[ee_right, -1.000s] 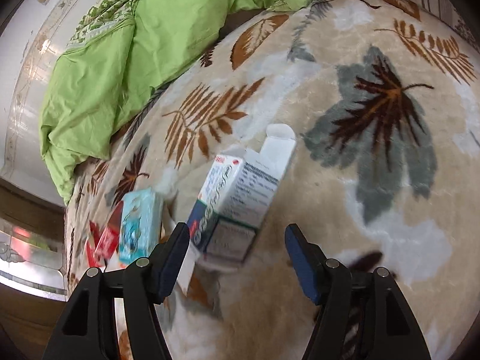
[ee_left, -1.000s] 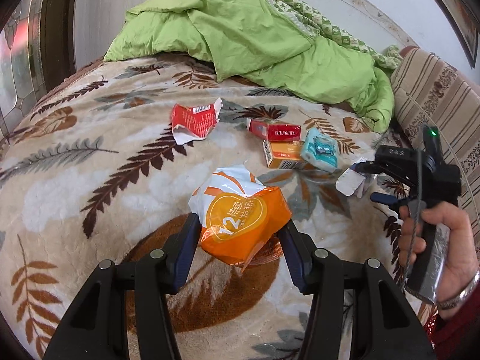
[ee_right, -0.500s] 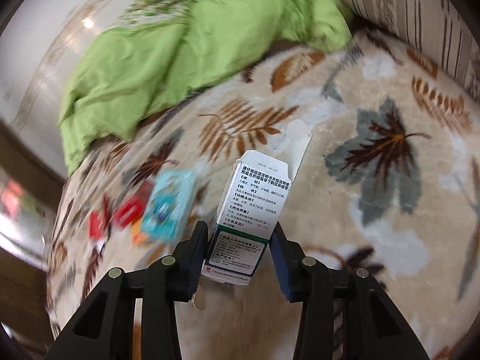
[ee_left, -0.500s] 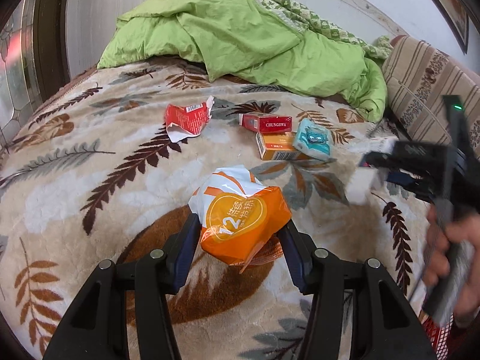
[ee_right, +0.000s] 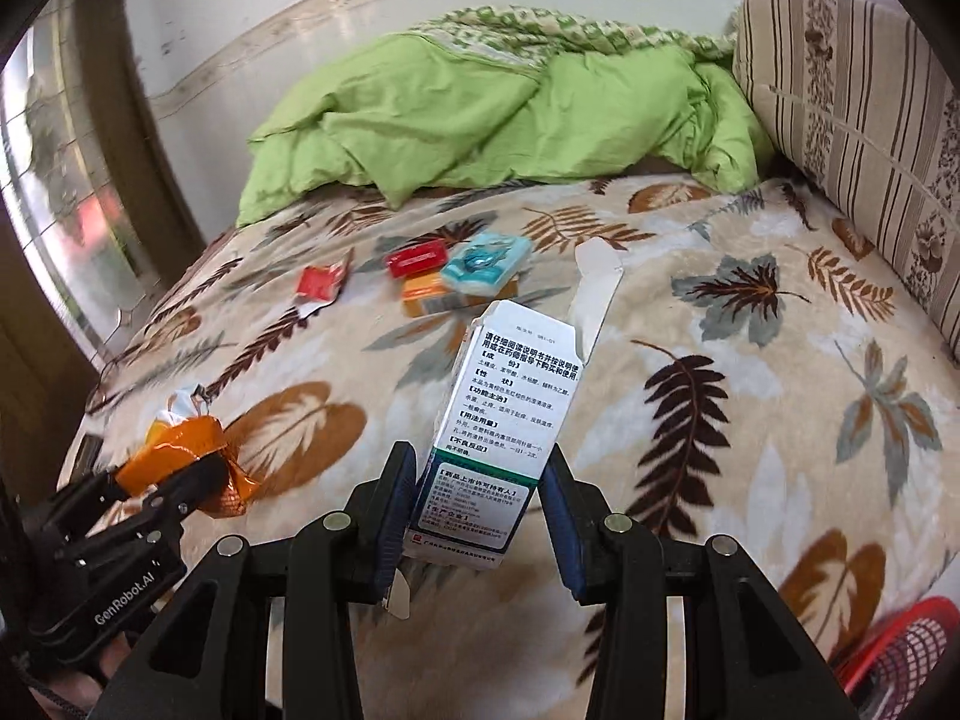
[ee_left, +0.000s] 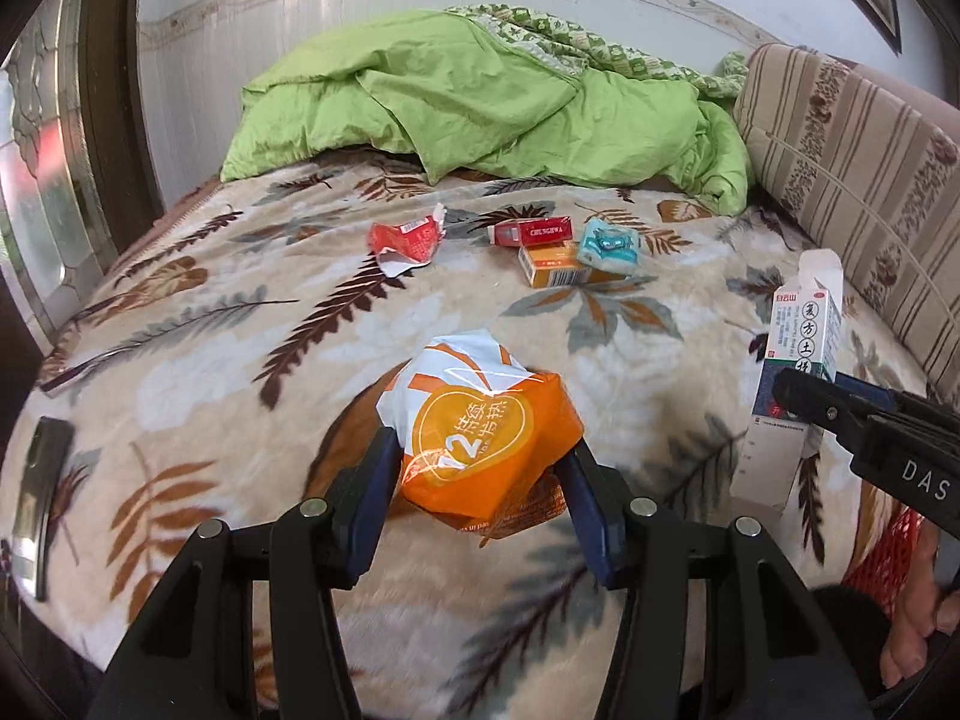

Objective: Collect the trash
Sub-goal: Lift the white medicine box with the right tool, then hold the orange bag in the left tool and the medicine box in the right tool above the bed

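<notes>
The orange-and-white plastic wrapper (ee_left: 483, 432) is pinched crumpled between the pads of the left gripper (ee_left: 480, 492), lifted clear of the bed's leaf-patterned blanket (ee_left: 240, 360). The white medicine carton (ee_right: 501, 420), its top flap open, is clamped low on its body by the right gripper (ee_right: 480, 504), standing nearly upright above the blanket; gripping near the base keeps the loose flap out of the way. In the left wrist view the same carton shows at the right edge, so the two hands are carried side by side, probably toward one drop point. A red mesh basket (ee_right: 900, 648) peeks in at the near right corner and looks like the likely bin.

Farther off, mid-bed, more trash lies waiting: a torn red packet (ee_left: 405, 240), a red cigarette pack (ee_left: 531, 233), an orange box (ee_left: 555, 264) with a teal box (ee_left: 609, 246) resting on it. A rumpled green quilt (ee_left: 480, 108) fills the far end, a striped cushion (ee_left: 840, 168) the right.
</notes>
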